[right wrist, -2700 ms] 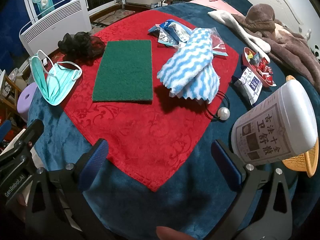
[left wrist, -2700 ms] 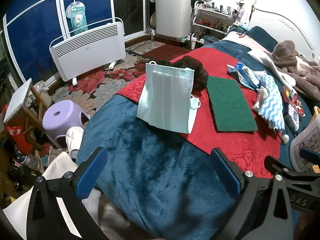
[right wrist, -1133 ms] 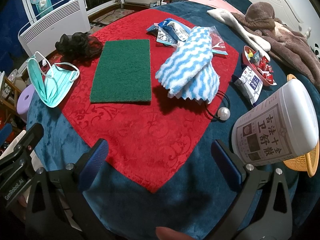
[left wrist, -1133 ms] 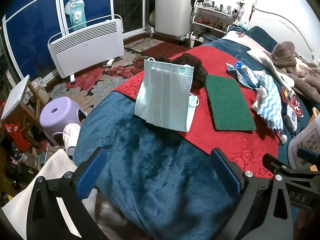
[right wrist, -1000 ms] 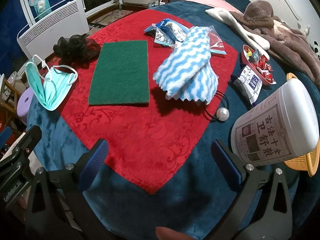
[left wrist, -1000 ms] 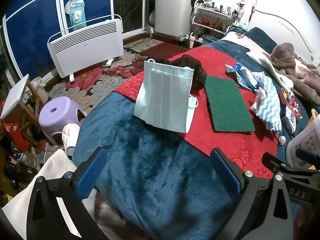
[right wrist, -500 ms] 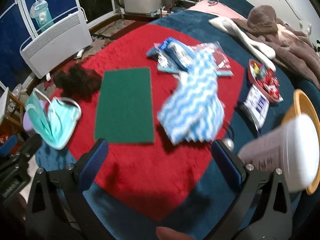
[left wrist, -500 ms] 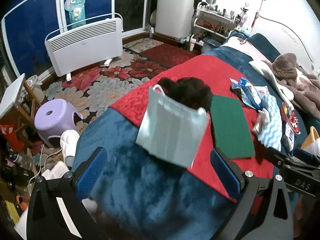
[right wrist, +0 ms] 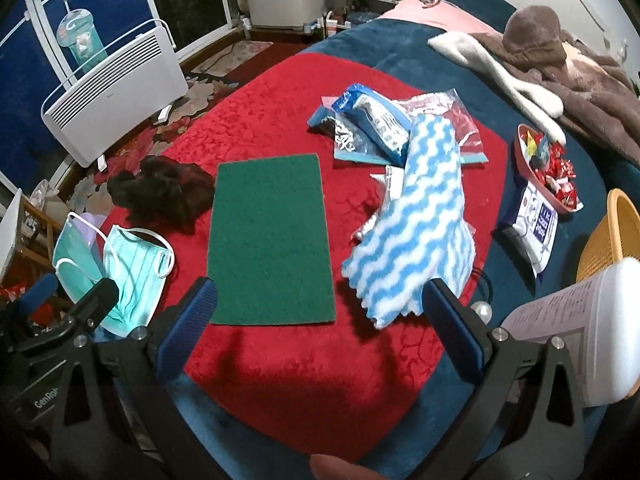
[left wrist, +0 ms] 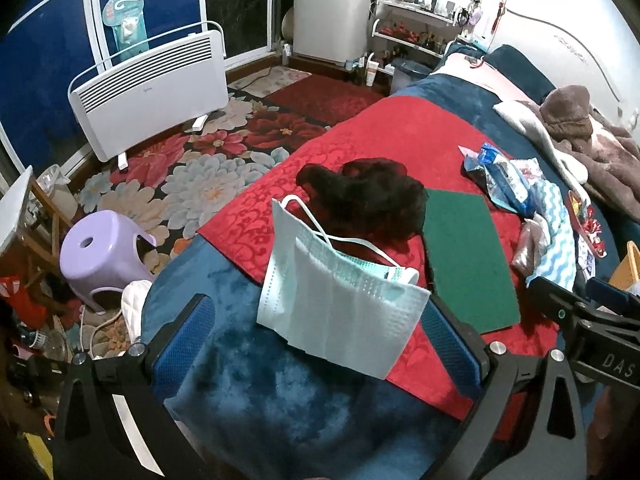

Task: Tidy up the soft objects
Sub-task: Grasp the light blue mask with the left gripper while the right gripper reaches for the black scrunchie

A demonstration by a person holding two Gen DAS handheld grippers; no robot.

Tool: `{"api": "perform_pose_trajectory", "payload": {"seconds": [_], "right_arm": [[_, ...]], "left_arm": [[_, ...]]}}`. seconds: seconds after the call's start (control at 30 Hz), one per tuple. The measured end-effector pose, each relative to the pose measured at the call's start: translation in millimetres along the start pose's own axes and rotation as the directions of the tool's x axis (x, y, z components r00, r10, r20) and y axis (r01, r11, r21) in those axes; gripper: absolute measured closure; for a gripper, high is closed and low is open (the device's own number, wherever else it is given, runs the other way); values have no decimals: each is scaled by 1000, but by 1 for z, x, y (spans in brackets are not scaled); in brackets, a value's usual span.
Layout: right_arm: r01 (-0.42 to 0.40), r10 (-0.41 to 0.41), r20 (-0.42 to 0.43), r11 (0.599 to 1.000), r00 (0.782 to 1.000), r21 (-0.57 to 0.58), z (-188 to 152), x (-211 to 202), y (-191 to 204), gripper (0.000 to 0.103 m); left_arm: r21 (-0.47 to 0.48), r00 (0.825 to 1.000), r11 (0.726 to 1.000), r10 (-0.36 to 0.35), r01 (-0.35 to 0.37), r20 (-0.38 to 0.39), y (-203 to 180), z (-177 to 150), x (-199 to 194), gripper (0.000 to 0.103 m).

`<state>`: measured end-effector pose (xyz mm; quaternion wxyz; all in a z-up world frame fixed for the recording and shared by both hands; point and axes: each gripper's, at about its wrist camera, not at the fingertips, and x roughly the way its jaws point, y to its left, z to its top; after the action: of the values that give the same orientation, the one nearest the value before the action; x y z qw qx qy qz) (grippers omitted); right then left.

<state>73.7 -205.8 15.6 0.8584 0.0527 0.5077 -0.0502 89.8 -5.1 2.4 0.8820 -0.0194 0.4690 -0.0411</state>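
On the bed (right wrist: pixel 360 36), a red cloth (right wrist: pixel 280 96) is spread, and the soft things are laid on it. A pale green face mask (left wrist: pixel 340 304) is found at the near edge, just in front of the left tongs (left wrist: pixel 320 340), which are held wide open and empty. The right tongs (right wrist: pixel 316 320) are open too, above the near end of a green scouring pad (right wrist: pixel 270 240) and a blue-white wavy cloth (right wrist: pixel 420 232).

The mask is judged very light and limp; it would best be pinched at its folded body, not at the thin ear loops. The pad looks flat and a little stiff, so an edge must be taken. The cloth is thick and floppy and can be gripped at a bunched part.
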Motion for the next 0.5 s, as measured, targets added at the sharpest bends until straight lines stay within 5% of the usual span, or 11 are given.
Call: {"api": "perform_pose_trajectory", "payload": {"seconds": [0.3, 0.5], "right_arm": [[24, -24, -13, 1000, 1000, -2, 2, 3, 4, 0], [-40, 41, 30, 999, 999, -36, 15, 7, 22, 0]], "left_arm": [[-21, 1000, 1000, -13, 12, -10, 6, 2, 13, 1], [-45, 999, 999, -26, 24, -40, 14, 4, 25, 26]]}}
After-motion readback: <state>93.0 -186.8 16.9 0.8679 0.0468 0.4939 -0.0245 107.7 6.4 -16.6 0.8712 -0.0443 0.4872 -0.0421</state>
